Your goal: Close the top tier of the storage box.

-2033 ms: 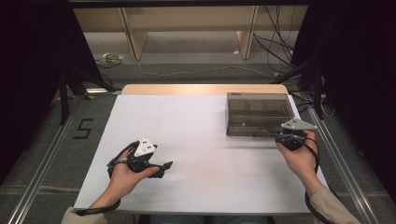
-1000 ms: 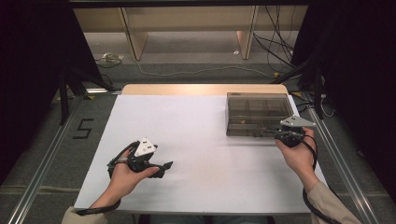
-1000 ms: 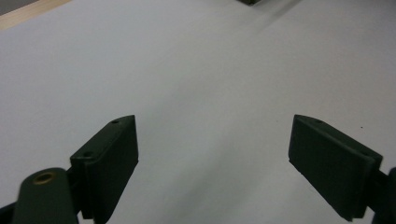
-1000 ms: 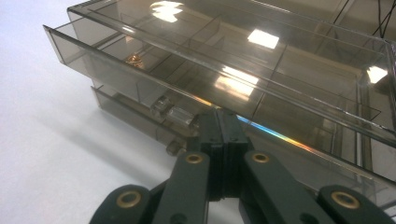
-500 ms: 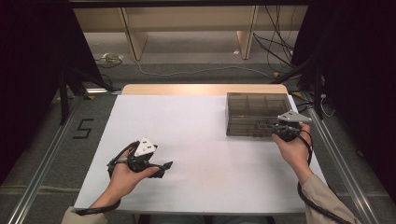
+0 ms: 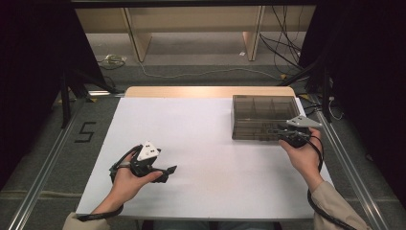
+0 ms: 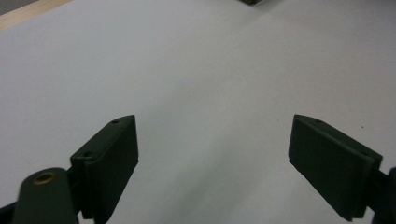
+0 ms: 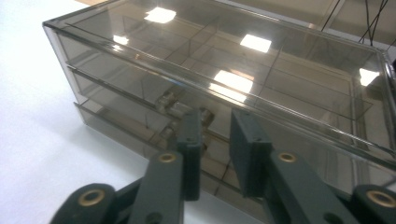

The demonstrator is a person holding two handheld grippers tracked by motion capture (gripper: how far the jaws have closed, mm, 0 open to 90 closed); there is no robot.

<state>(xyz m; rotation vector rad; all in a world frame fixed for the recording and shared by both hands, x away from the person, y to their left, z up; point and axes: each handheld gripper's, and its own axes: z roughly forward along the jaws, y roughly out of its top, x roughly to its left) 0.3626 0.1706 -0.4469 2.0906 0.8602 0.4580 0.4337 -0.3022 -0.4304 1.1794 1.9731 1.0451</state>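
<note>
The smoky clear drawer box (image 6: 261, 112) stands near the desk's (image 6: 201, 143) far right corner, close to its right edge. The right gripper (image 6: 275, 130) is at the box's near front, its jaws narrow and just opening a little, pressing on nothing. The left gripper (image 6: 168, 170) rests near the near left corner, its jaws wide apart over bare desk.

Our left hand (image 6: 125, 181) rests low on the bench, its hand-held gripper (image 6: 167, 171) pointing right with jaws spread wide and nothing between them. Our right hand (image 6: 301, 157) reaches forward, forearm angled in from the corner; its hand-held gripper (image 6: 274, 130) has just been opening its jaws — a narrow gap, nothing plainly caught in it.
</note>
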